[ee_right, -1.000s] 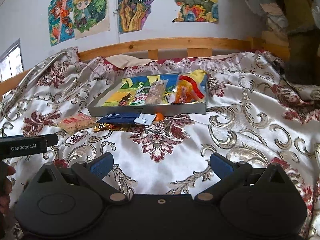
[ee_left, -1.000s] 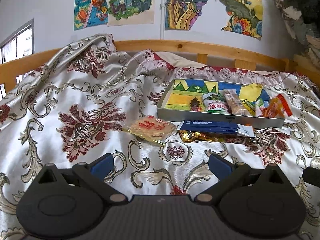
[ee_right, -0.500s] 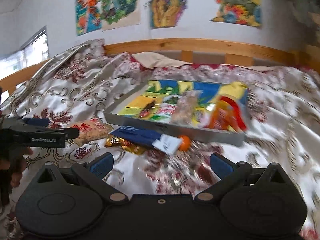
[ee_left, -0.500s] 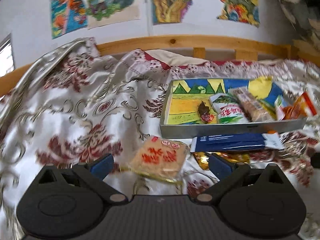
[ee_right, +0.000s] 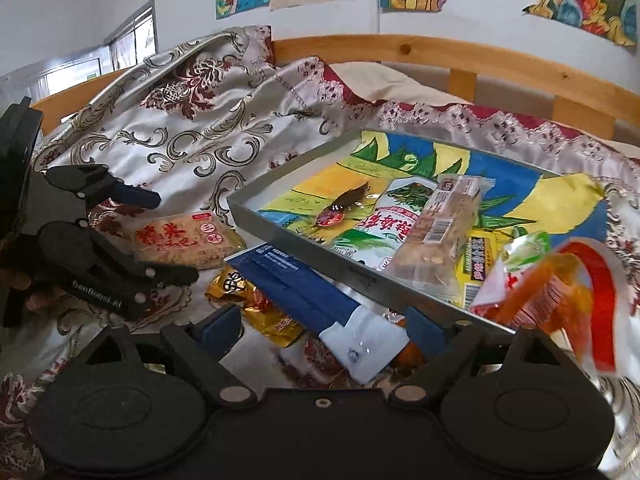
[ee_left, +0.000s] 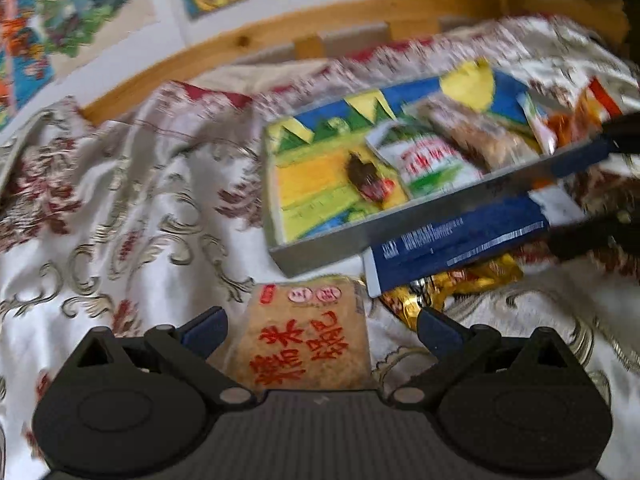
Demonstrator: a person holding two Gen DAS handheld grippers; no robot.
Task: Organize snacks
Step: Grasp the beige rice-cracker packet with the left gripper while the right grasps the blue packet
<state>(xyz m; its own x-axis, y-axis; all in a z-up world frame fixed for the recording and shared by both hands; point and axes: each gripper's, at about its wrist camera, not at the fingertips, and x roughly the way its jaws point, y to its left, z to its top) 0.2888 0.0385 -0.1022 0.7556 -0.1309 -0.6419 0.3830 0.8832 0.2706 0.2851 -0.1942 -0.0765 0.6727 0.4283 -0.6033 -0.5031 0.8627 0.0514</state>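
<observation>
Right wrist view reads "GenRobot.AI" on the left gripper (ee_right: 152, 236).

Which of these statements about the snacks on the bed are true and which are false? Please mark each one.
1. The left tool is open, with the rice cracker pack lying between its fingers. True.
2. The blue packet lies inside the tray. False: it lies on the bedspread, just outside the near wall of the tray.
3. A gold wrapper lies partly under the blue packet. True.
4. The right tool is shut on the blue packet. False: it is open and grips nothing.
5. The tray holds no snacks. False: several packs lie in it, among them a green and white bag.
</observation>
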